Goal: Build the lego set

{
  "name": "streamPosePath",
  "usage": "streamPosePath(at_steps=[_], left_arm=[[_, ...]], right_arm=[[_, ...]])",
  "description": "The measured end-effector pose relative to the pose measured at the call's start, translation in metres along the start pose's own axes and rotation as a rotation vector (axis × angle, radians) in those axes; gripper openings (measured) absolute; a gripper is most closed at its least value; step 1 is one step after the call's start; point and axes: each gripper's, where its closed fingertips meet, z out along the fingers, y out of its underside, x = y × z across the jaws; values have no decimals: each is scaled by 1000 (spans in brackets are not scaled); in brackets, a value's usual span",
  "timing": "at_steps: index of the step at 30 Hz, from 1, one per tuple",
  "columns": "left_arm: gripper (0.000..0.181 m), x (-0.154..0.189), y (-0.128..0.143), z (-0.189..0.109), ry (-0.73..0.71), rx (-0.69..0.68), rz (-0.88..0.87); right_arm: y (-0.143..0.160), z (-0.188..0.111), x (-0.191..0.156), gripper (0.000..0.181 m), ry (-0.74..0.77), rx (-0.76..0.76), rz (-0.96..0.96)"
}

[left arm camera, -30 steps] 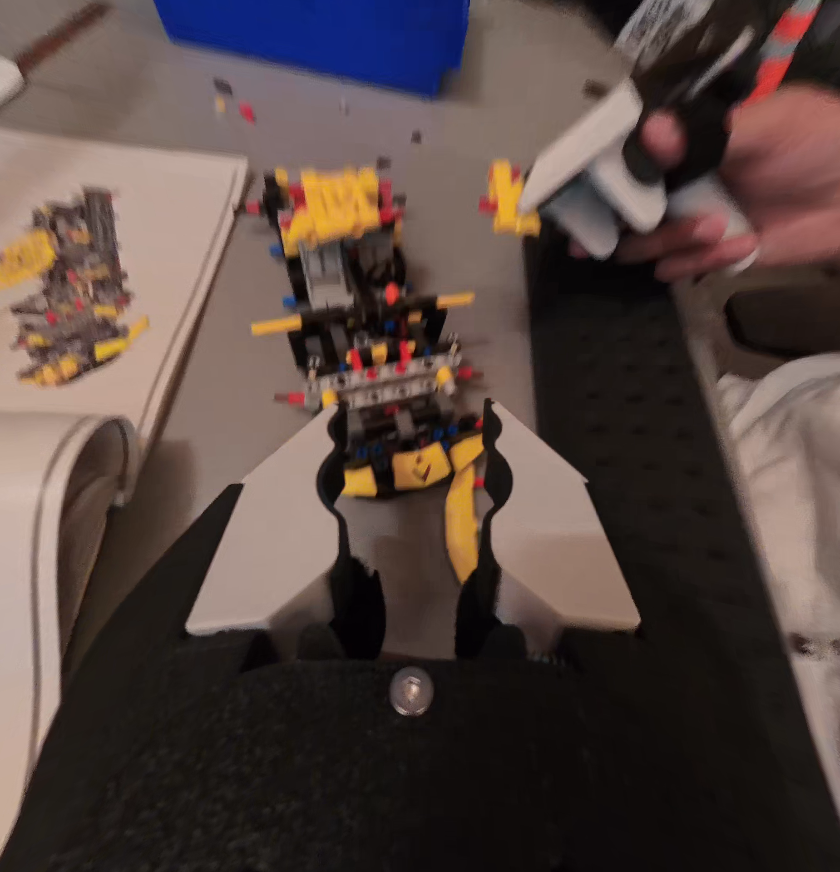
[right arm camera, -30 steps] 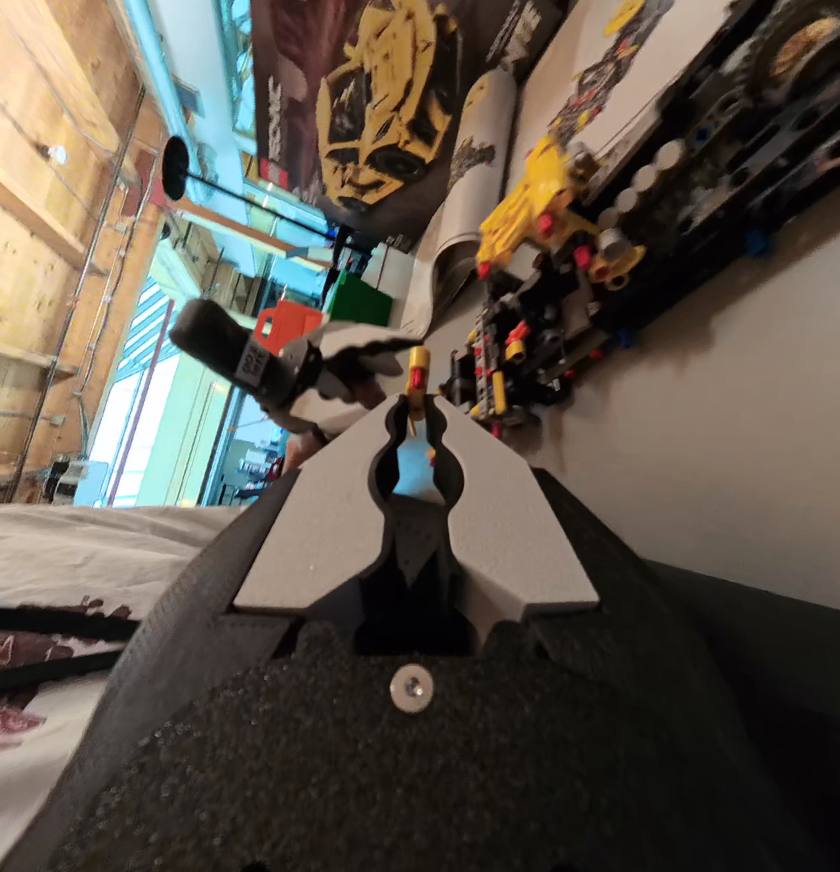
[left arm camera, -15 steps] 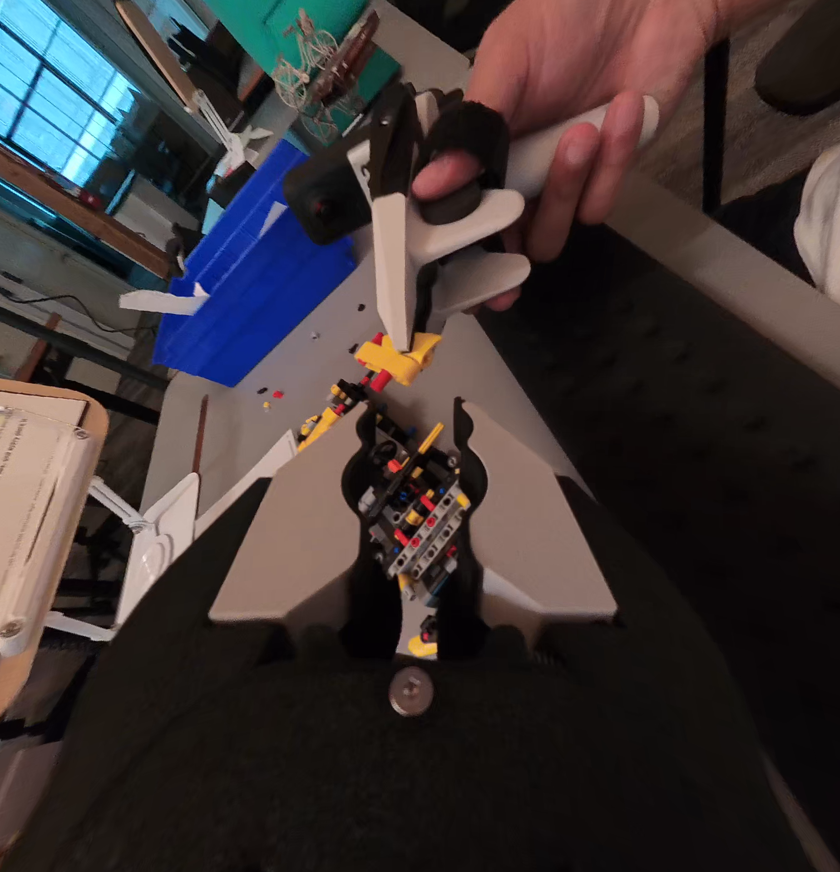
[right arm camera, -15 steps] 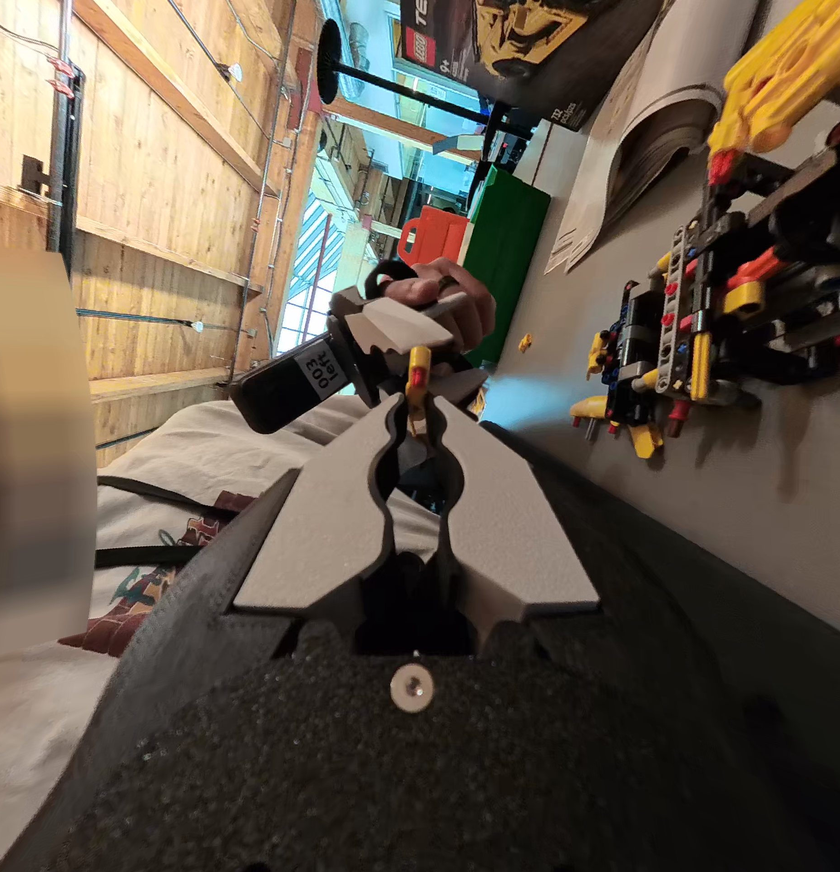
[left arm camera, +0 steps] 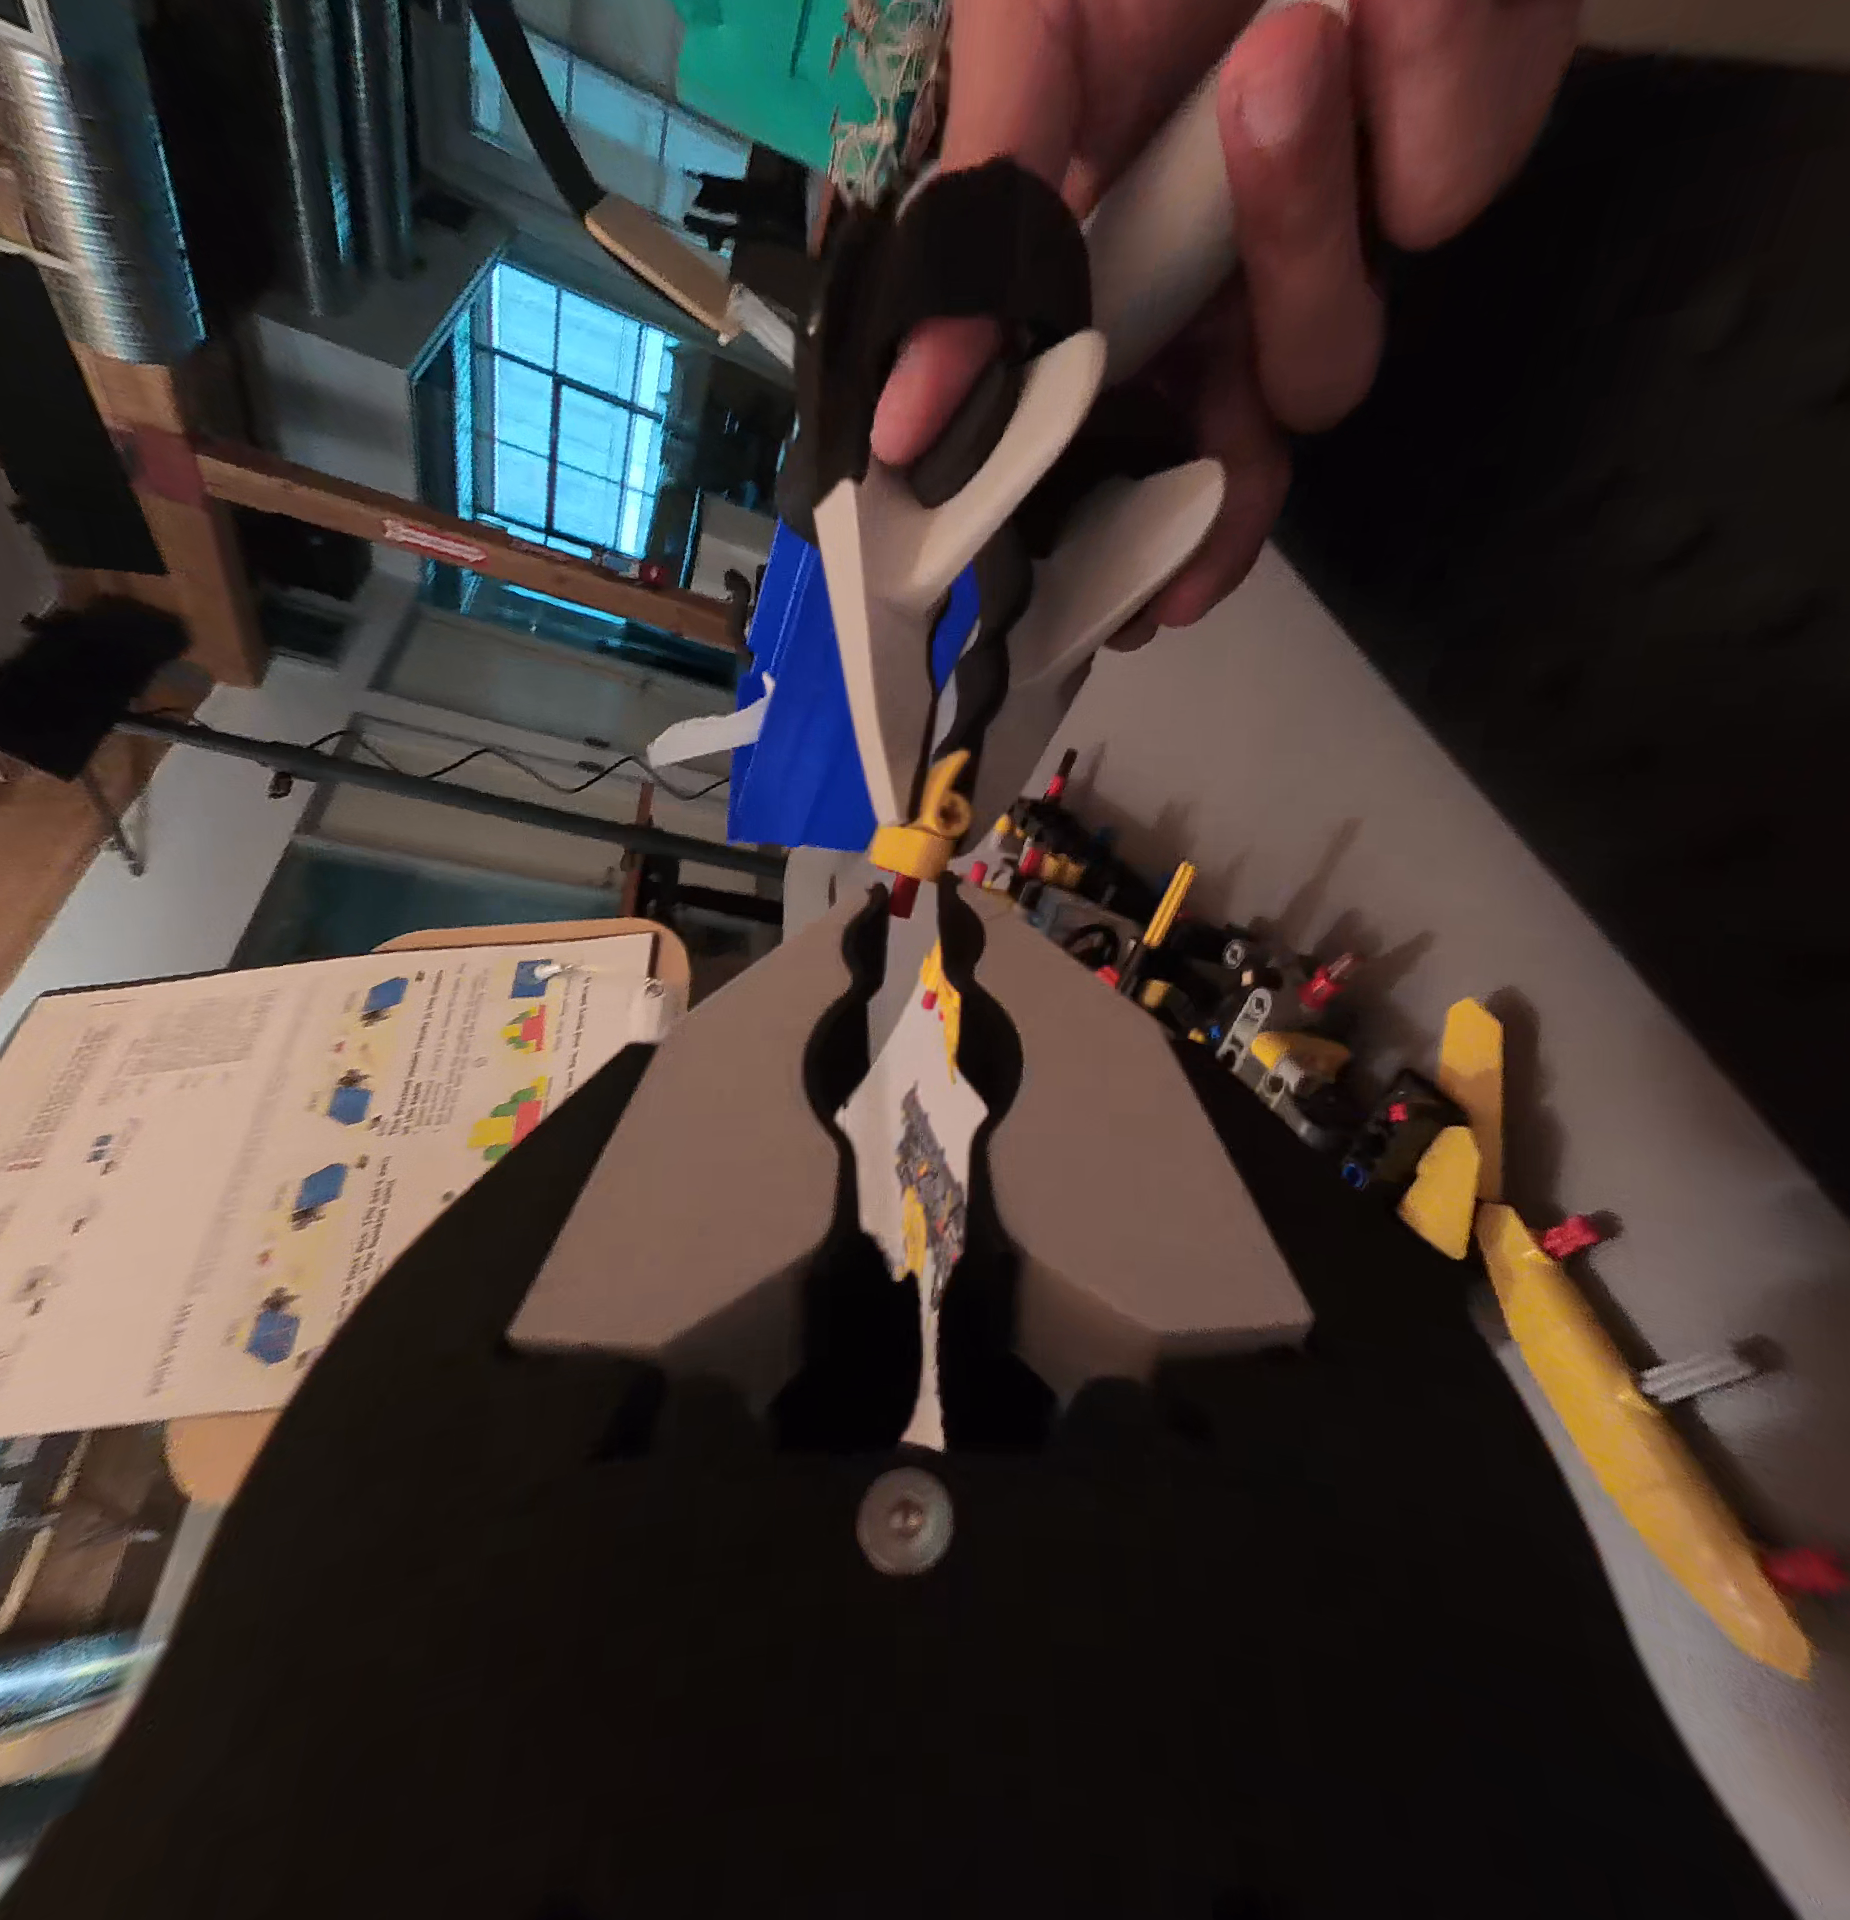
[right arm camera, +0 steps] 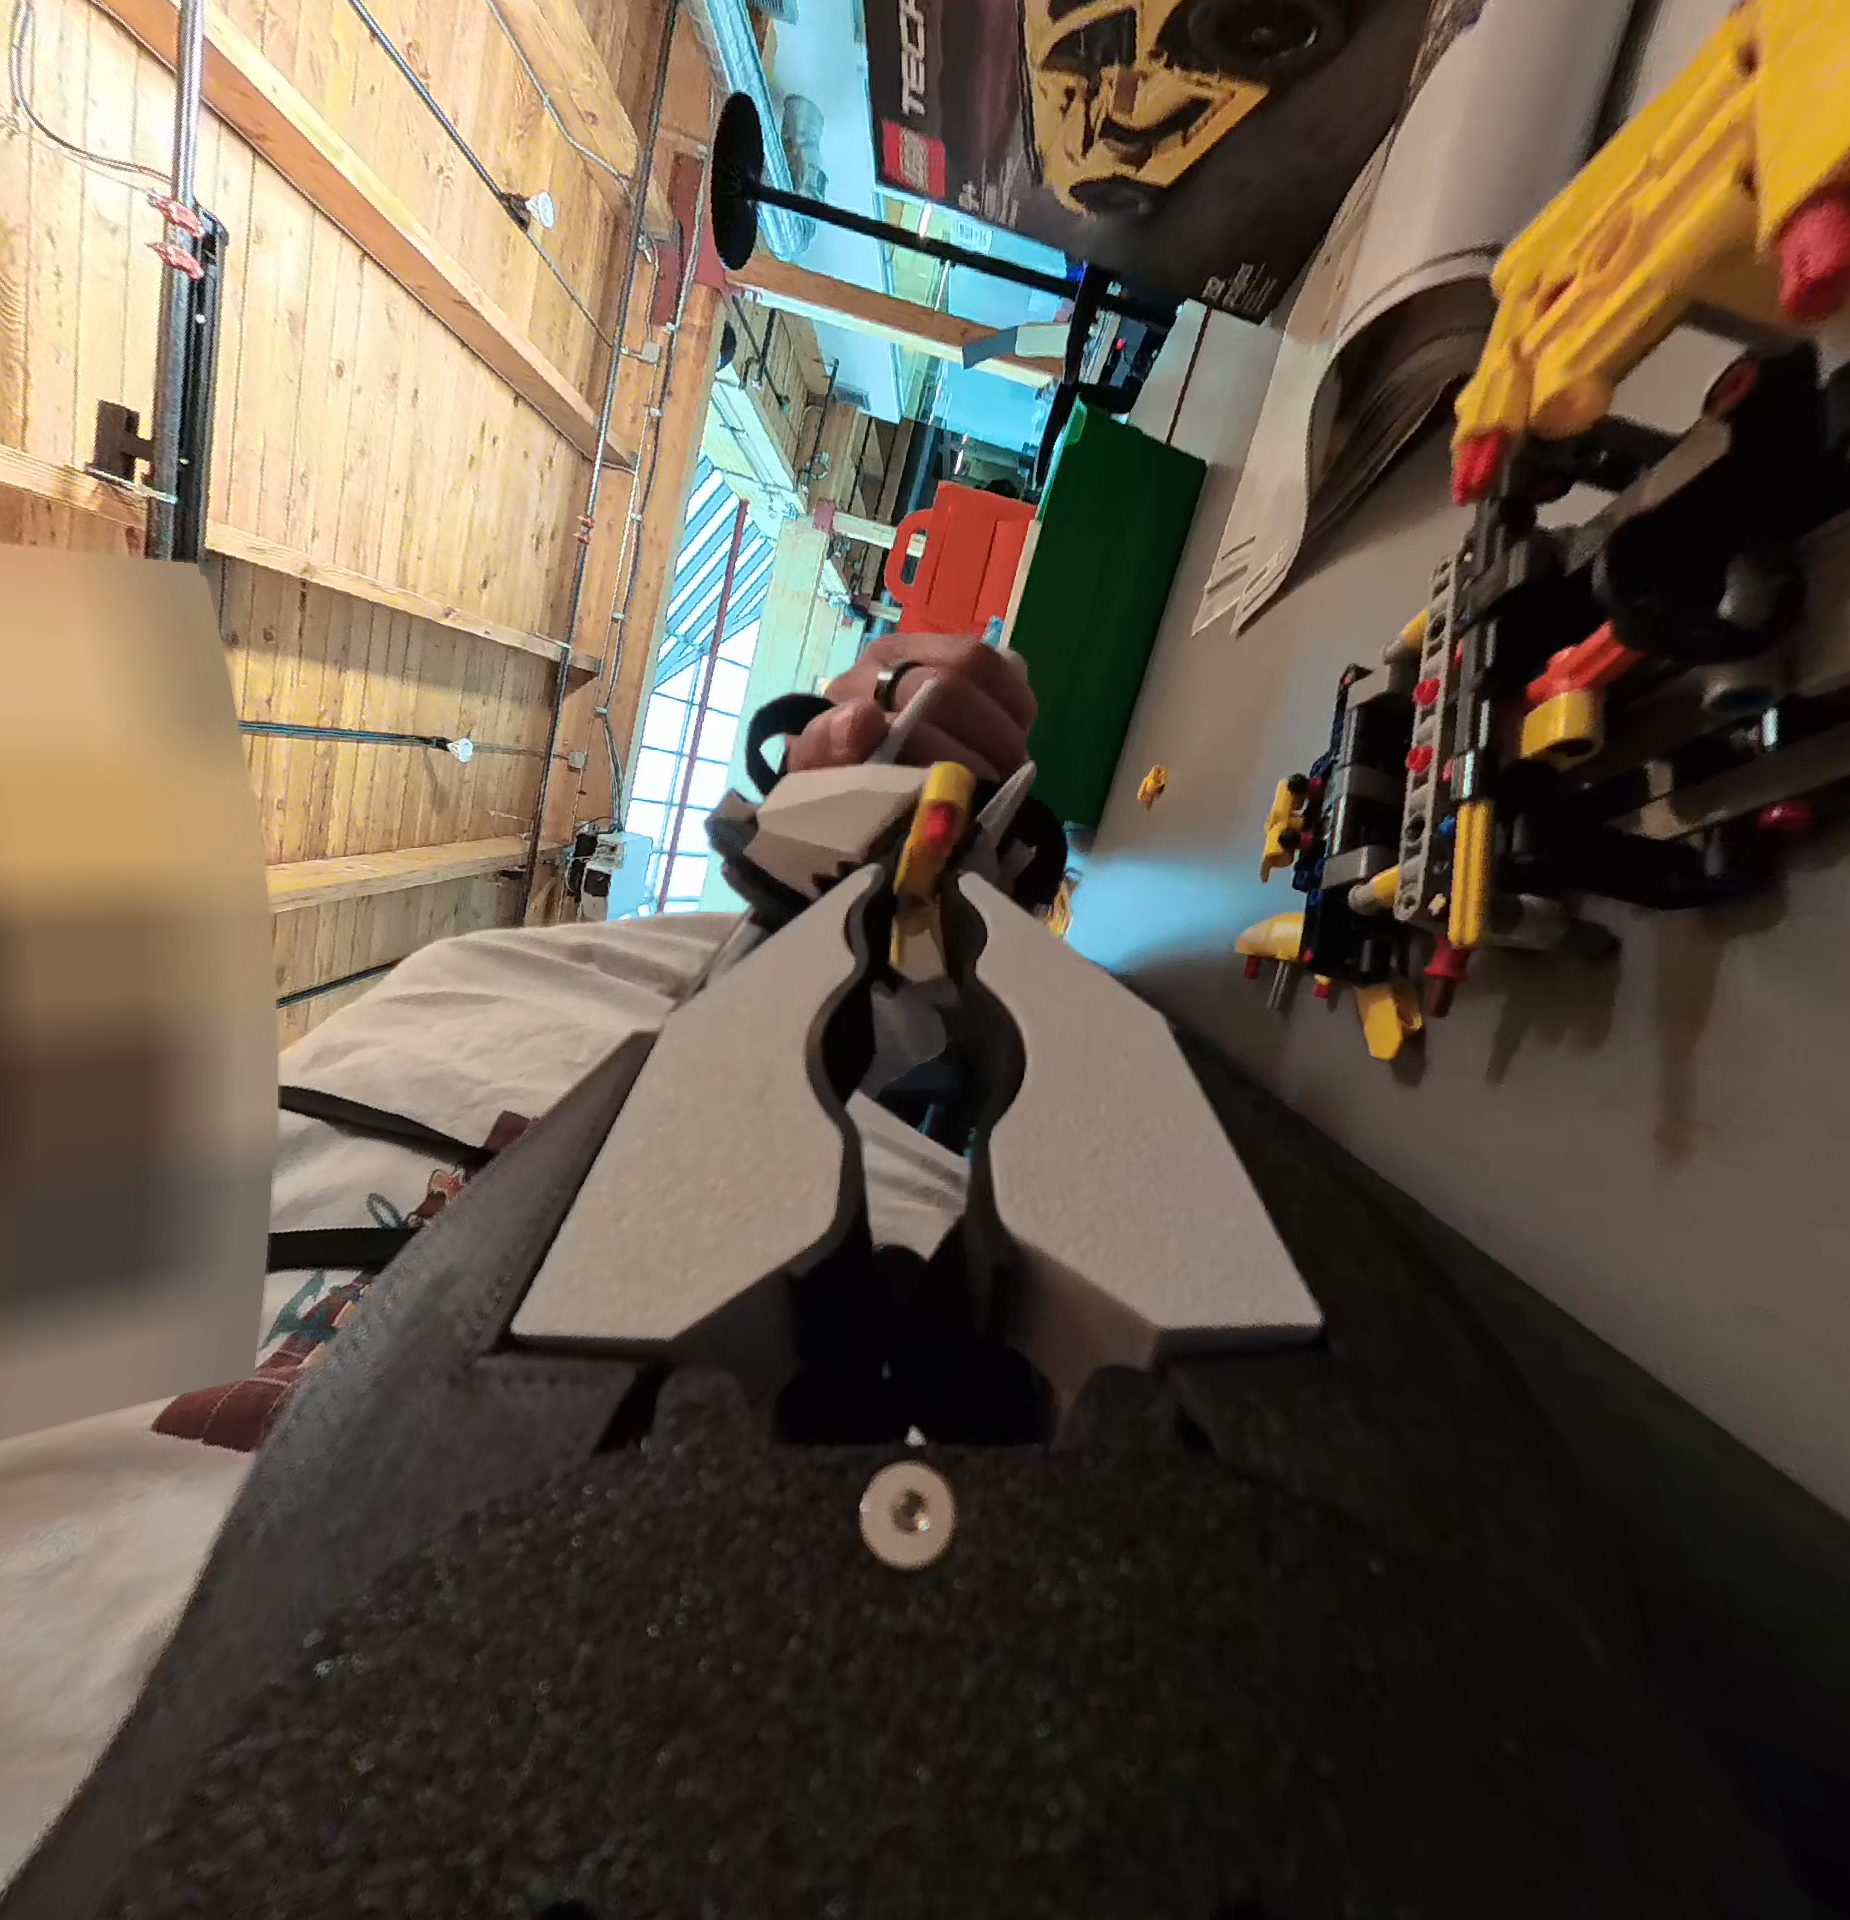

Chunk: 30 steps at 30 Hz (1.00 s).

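**Yellow piece pinched between two gripper tips**

A small yellow lego piece (left arm camera: pixel 926 821) with a red pin is seen at frame centre in both wrist views, clamped in the tips of the right gripper (right arm camera: pixel 916 899). The left gripper (left arm camera: pixel 913 904) is met tip to tip, its jaws narrowly parted just below the red pin; whether the pin is gripped cannot be told. The partly built lego model (left arm camera: pixel 1227 1013) is laid on the grey table (left arm camera: pixel 1316 748) at right. A blue bin (left arm camera: pixel 807 727) is seen behind, and an instruction sheet (left arm camera: pixel 225 1164) at left.
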Motion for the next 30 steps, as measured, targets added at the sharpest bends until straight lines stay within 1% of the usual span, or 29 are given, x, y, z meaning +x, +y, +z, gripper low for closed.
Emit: streamPosePath(at_steps=[2,7,11,13,16,18,21,23,25,28,30], left_arm=[[6,-3,3,2,-35,-23,8],[4,-16,9,6,-119,-68,-63],[5,-11,10,10,-121,-86,-61],[6,-7,11,12,-94,-87,-116],[7,-1,8,12,6,-37,-334],[10,3,7,11,105,12,-545],[23,8,2,8,281,101,-850],[23,5,-1,3,354,173,-972],[23,-1,2,0,360,220,-977],[22,6,10,4,403,179,-861],[21,5,18,12,422,146,-809]], right_arm=[[-6,0,-1,10,2,34,-21],[-21,1,-7,9,-31,173,-54],[-21,-2,0,7,39,203,-92],[-19,-4,5,7,71,213,-102],[-17,-8,8,6,63,224,-96],[-16,-10,6,6,46,244,-92],[-14,-12,8,6,68,242,-98],[-15,-13,9,6,84,249,-101],[-16,-13,9,5,68,242,-83],[-18,-14,12,6,59,250,-52],[-22,-17,22,6,111,277,-26]])
